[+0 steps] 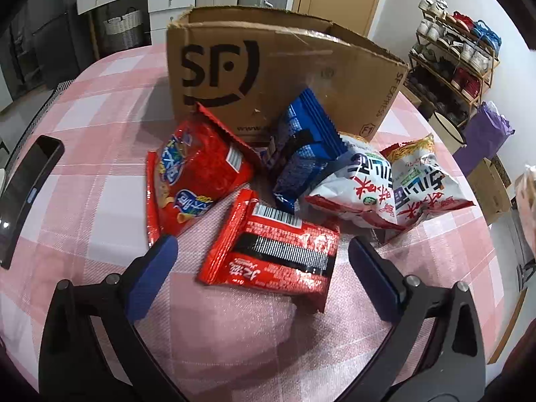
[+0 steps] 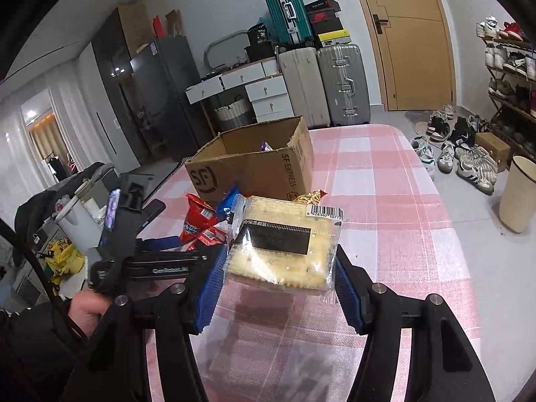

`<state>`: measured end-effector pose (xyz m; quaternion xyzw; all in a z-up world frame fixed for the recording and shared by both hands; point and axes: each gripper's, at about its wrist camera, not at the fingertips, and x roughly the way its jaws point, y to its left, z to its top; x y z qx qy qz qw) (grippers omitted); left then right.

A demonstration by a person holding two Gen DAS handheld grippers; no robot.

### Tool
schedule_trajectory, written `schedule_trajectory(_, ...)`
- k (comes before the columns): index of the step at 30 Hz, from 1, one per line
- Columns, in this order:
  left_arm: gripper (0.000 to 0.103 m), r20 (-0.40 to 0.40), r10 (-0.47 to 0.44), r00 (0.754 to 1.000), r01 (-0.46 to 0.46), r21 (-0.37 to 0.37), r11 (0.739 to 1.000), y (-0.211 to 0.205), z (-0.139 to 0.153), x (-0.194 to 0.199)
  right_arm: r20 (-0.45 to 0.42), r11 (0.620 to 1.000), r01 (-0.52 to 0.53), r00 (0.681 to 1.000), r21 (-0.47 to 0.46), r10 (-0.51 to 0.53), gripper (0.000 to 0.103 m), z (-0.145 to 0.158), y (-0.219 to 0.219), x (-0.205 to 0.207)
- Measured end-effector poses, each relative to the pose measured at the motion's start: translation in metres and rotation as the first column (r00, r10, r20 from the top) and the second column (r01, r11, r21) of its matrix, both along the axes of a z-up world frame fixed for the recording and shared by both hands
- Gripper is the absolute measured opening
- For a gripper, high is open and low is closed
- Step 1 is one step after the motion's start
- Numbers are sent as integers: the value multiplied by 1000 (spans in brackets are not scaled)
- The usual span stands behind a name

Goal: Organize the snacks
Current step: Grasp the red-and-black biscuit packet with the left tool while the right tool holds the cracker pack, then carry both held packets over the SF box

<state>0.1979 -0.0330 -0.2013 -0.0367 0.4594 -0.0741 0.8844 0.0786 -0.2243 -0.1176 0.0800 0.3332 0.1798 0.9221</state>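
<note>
My right gripper (image 2: 279, 264) is shut on a clear-wrapped cracker pack (image 2: 284, 248), held in the air above the table and short of the open cardboard box (image 2: 254, 164). My left gripper (image 1: 261, 251) stands open just above a flat red snack pack with a barcode (image 1: 271, 251), which lies between its blue fingers (image 1: 154, 274). Beyond it lie a red chips bag (image 1: 197, 174), a blue packet (image 1: 301, 154) and two white noodle bags (image 1: 392, 181), piled against the box (image 1: 268, 70). Something purple shows inside the box in the right wrist view.
A dark phone (image 1: 26, 194) lies on the pink checked tablecloth (image 1: 100, 127) at the left. The left gripper's body and a hand (image 2: 87, 311) fill the right wrist view's left side. Suitcases (image 2: 321, 83), a shoe rack (image 1: 455, 67) and a bin (image 2: 517, 194) stand around the table.
</note>
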Motion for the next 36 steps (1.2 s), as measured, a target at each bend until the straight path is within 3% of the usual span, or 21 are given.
schedule_trajectory(8, 87, -16, -23, 1000, 22, -24, 999, -4, -7, 12, 4, 1000, 8, 1000, -4, -8, 61, 2, -5, -2)
schedule_trajectory(14, 57, -9, -80, 997, 79, -32, 996, -7, -7, 13, 2, 1000, 17, 1000, -7, -17, 61, 4, -5, -3)
schedule_trajectory(16, 51, -14, -89, 996, 88, -48, 995, -4, -6, 12, 4, 1000, 17, 1000, -5, -17, 61, 5, -4, -4)
schedule_trajectory(20, 49, -33, -102, 994, 98, -97, 990, 5, -2, 7, 4, 1000, 16, 1000, -2, -16, 61, 8, -3, -5)
schedule_trajectory(26, 49, 2, -110, 994, 109, -75, 991, 10, 12, -13, 9, 1000, 5, 1000, 0, -5, 61, 11, 2, -8)
schedule_trajectory(36, 49, 79, -96, 992, 105, -125, 987, 32, 59, -68, 65, 999, -36, 997, -17, 37, 62, 37, 19, -25)
